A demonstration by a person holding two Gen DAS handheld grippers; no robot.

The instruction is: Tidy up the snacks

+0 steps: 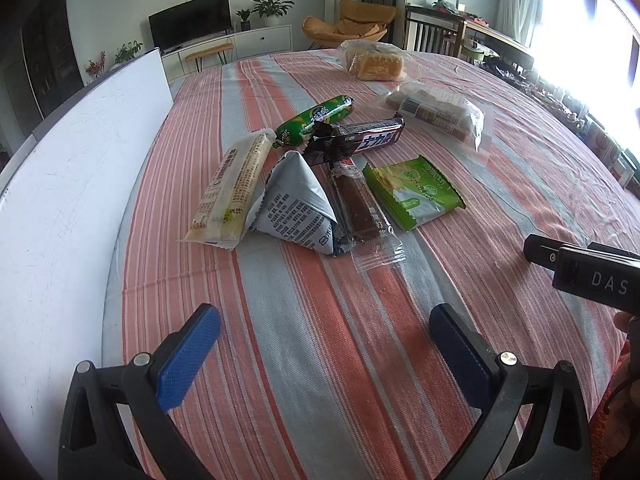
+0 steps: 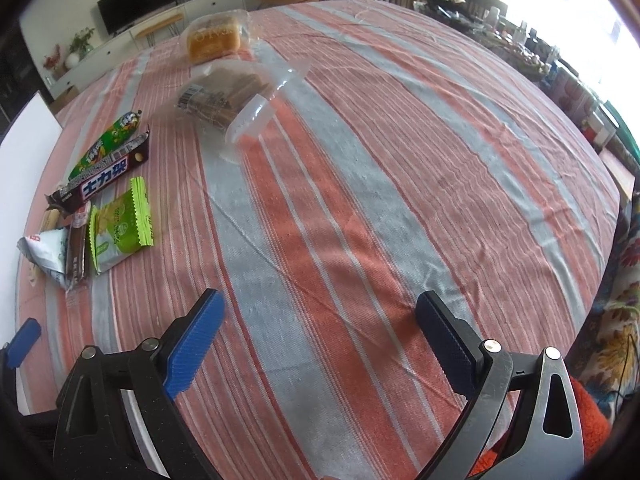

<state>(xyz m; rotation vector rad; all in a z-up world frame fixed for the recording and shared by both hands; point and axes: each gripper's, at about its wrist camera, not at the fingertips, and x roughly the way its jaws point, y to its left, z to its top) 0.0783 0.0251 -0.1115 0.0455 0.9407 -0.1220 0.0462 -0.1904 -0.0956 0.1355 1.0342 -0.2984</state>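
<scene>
A pile of snacks lies on the striped tablecloth (image 1: 320, 340): a beige wafer pack (image 1: 230, 192), a grey triangular pack (image 1: 296, 208), a green sausage (image 1: 316, 120), a dark chocolate bar (image 1: 360, 140), a brown bar in clear wrap (image 1: 362, 208) and a green cracker pack (image 1: 416, 190). Further back lie a clear bag of biscuits (image 1: 436, 114) and a bread bag (image 1: 374, 60). My left gripper (image 1: 324, 328) is open and empty, short of the pile. My right gripper (image 2: 320, 312) is open and empty over bare cloth; the pile, with the green cracker pack (image 2: 120, 228), is to its left.
A white board (image 1: 68, 184) stands along the table's left edge. The right gripper's black body (image 1: 580, 268) shows at the right of the left wrist view. The left gripper's blue fingertip (image 2: 24, 340) shows at the right wrist view's left edge. Cluttered furniture lines the window side.
</scene>
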